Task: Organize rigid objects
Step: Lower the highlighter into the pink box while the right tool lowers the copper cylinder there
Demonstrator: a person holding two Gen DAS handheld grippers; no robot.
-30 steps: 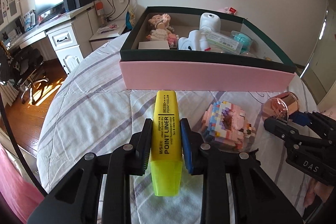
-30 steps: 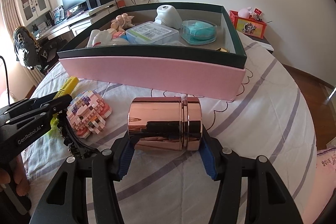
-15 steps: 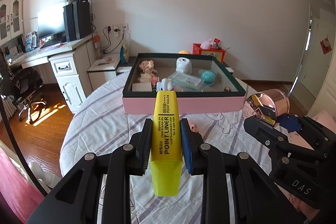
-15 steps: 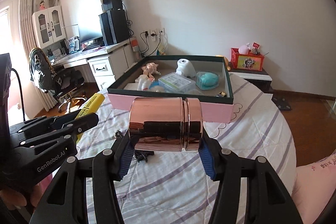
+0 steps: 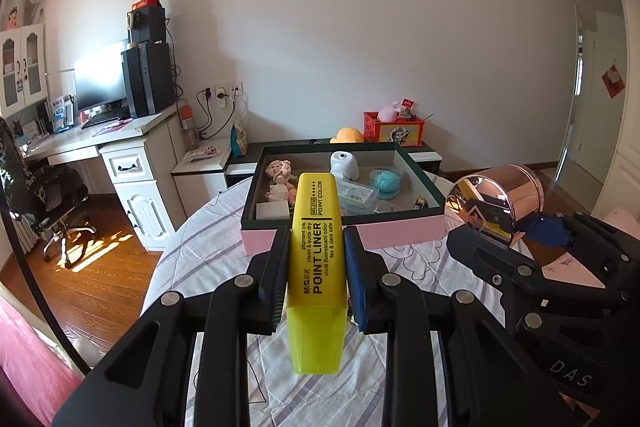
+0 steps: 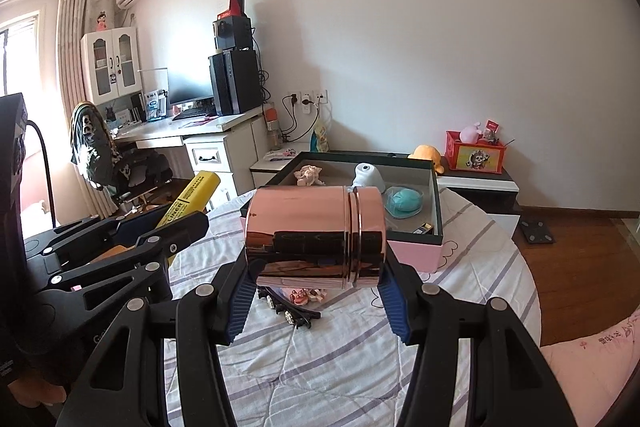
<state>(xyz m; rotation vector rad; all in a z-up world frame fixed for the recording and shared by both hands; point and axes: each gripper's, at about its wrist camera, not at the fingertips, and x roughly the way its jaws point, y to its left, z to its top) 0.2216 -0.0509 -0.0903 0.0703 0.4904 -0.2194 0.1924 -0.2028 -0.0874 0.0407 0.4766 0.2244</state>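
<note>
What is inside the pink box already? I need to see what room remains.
The pink box holds a doll figurine, a white device, a teal round case and a clear flat case. The copper canister hides its near-left part.

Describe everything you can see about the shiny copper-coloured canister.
The rose-gold metal canister is a short, mirror-polished cylinder with a narrow seam ringing it near one end, which looks like a lid joint. It lies on its side, crosswise between the blue ribbed fingers of the right gripper, which press on its two flat ends. It is held in the air above the striped tablecloth, short of the pink-sided box. Its surface reflects the gripper and the room.
</note>
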